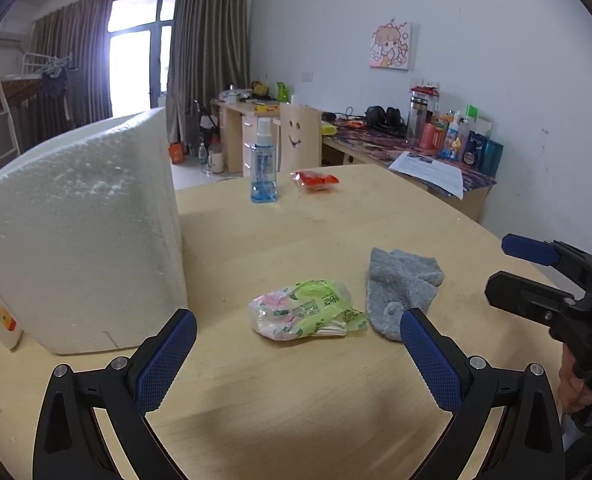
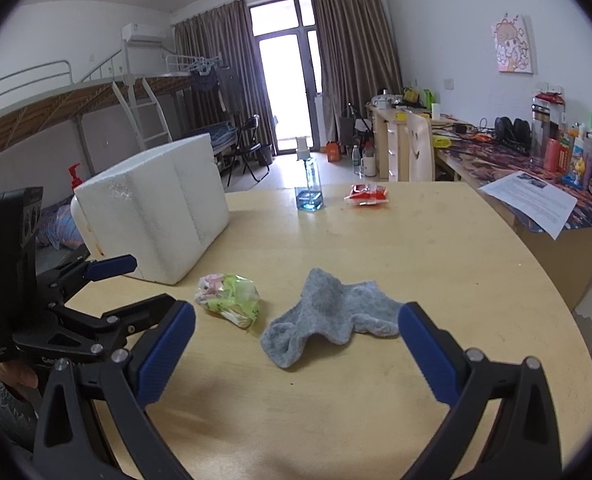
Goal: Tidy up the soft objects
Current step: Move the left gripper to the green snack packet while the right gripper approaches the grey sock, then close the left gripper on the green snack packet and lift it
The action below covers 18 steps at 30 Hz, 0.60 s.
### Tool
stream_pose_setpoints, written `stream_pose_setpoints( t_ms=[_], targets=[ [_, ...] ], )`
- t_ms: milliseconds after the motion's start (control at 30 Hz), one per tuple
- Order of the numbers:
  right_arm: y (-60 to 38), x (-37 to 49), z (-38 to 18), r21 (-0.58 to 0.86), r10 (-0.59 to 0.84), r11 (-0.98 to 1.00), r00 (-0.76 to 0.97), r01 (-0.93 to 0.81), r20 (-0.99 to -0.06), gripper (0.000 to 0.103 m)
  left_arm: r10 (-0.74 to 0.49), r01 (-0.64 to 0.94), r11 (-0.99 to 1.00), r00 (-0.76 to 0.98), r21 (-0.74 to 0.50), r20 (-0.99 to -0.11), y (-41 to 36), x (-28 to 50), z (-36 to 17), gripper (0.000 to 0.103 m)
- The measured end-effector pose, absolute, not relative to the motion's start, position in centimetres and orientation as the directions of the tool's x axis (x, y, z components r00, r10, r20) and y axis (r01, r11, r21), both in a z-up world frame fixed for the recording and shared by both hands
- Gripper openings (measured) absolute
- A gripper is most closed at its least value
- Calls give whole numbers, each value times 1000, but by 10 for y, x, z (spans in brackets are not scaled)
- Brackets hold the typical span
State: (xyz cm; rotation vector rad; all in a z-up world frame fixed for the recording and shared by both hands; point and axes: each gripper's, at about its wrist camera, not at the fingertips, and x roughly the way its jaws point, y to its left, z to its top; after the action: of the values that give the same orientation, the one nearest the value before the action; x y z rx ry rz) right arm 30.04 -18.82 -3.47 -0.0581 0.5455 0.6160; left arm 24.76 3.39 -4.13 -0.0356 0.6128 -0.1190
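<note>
A grey sock (image 1: pixel 400 288) lies crumpled on the wooden table (image 1: pixel 296 400), with a green and pink tissue pack (image 1: pixel 304 312) just to its left. My left gripper (image 1: pixel 298 332) is open and empty, just short of the tissue pack. My right gripper (image 2: pixel 296 328) is open and empty, with the sock (image 2: pixel 328 316) between and just beyond its fingertips and the tissue pack (image 2: pixel 227 300) to the left. A white foam box (image 1: pixel 79 232) stands at the left; it also shows in the right wrist view (image 2: pixel 155 208).
A blue spray bottle (image 1: pixel 263 168) and a red snack packet (image 1: pixel 316 180) stand at the table's far side. The right gripper shows at the right edge of the left wrist view (image 1: pixel 544 280). A cluttered desk (image 2: pixel 536 184) runs along the right wall.
</note>
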Motion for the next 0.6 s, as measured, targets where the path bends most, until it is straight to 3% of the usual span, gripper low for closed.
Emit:
stream_pose_setpoints(
  t_ms=[333, 600],
  targets=[
    [-189, 313, -39, 103, 537, 809, 658, -578, -527, 102, -129, 114, 991, 789, -64, -601, 26, 266, -52, 101],
    [-187, 325, -42, 95, 541, 797, 635, -596, -552, 102, -130, 114, 991, 721, -68, -681, 21, 294, -69, 95]
  ],
)
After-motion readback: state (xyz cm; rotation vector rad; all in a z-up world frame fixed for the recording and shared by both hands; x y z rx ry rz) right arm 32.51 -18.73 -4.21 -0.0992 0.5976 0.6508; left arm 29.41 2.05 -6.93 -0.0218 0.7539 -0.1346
